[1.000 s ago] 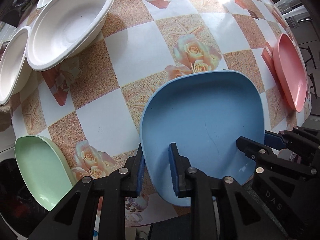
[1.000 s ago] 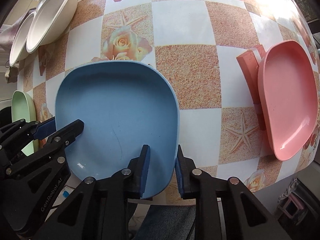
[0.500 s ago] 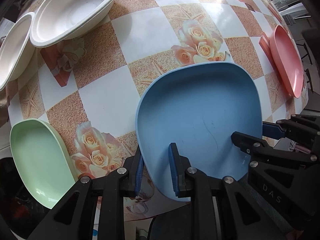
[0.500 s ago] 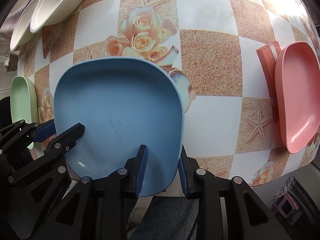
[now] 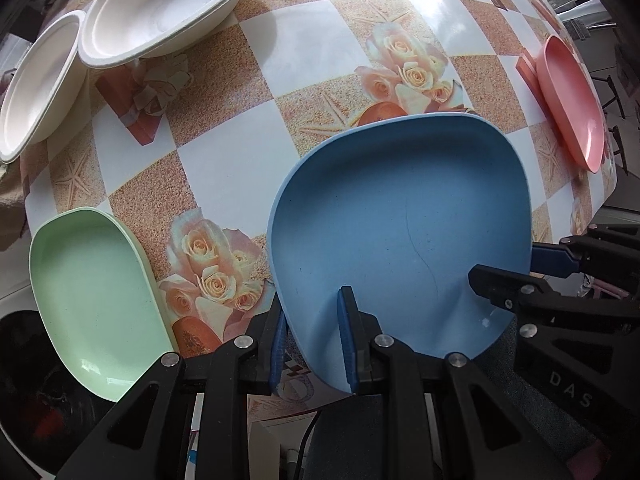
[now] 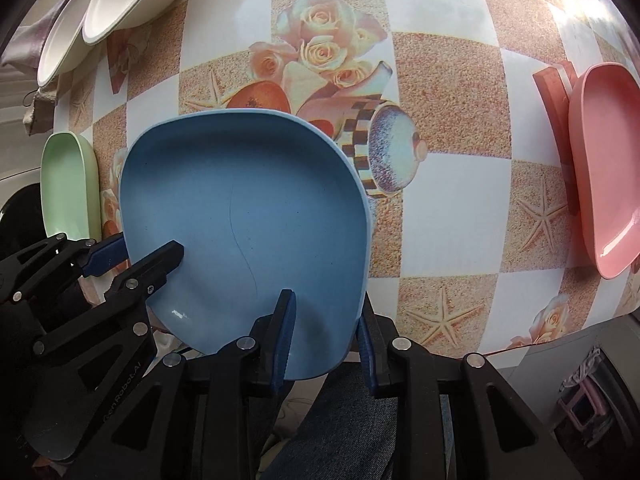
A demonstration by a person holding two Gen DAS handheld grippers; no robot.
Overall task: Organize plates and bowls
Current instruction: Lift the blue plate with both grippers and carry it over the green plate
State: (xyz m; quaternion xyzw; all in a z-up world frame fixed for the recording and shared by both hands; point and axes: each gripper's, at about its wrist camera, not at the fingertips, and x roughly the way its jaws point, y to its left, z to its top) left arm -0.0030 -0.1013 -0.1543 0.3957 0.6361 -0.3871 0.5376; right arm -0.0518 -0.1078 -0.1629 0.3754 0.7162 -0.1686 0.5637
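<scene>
Two grippers on one blue plate (image 5: 400, 216): left gripper (image 5: 312, 336) with jaws clamped across the plate's near-left rim, one blue pad under the rim, the other inside the well. Right gripper (image 6: 324, 336) at the near-right rim, jaws astride it, one pad in the well, the other outside the edge; cannot tell whether the pads press. Plate tilted up over the near edge of the desk (image 5: 224, 160), its far rim covering part of a printed rose-and-shell motif on the checked oilcloth. Just beyond the left gripper, a pale green plate (image 5: 92, 296) lying flat at the desk's near-left corner, apart from the blue one. Far left, two white bowls (image 5: 160, 8) touching, the larger overlapping the smaller, with a third white rim peeping behind. Far right, well apart, a pink plate (image 6: 608, 168) flat by the desk's edge. Below the blue plate, dark denim cloth (image 6: 344, 432).
</scene>
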